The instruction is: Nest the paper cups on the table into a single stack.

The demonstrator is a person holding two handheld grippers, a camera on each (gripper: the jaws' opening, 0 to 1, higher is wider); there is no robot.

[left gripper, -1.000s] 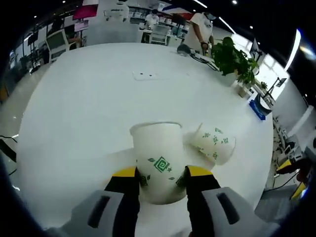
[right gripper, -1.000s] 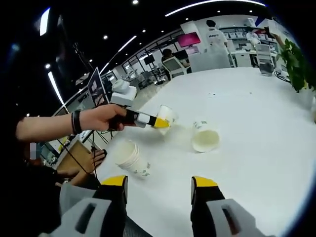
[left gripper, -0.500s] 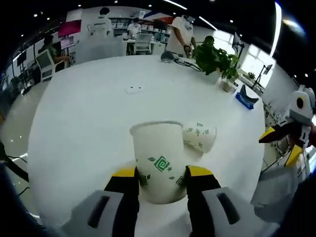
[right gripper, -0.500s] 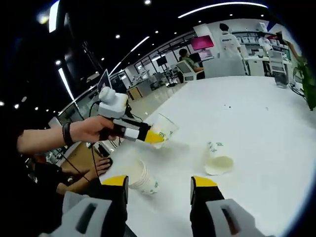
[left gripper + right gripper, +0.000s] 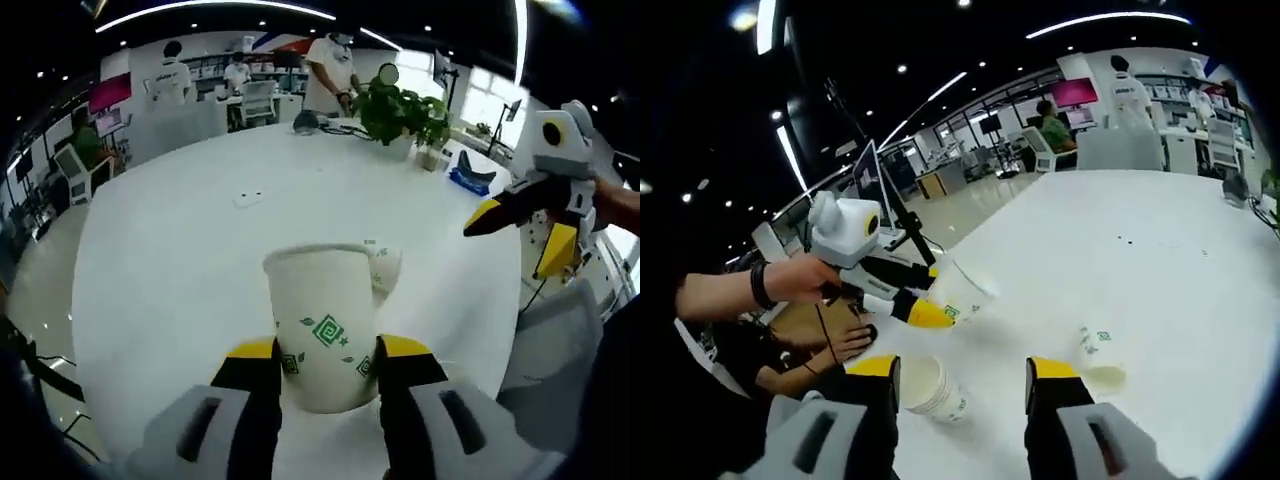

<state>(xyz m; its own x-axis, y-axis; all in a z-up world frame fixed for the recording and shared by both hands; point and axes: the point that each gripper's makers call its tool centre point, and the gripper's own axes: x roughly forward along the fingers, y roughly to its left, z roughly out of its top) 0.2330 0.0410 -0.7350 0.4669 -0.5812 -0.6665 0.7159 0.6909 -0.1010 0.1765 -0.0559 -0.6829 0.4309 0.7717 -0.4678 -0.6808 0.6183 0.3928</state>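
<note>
Left gripper pinching a cup aloft, hovering above and just beside the stack; right gripper spread, idling; fallen cup lying on the table.

One white green-patterned cup is held aloft, another lies toppled, and a stack stands upright.

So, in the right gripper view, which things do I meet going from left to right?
Hand → left gripper → held cup → lying cup
</note>
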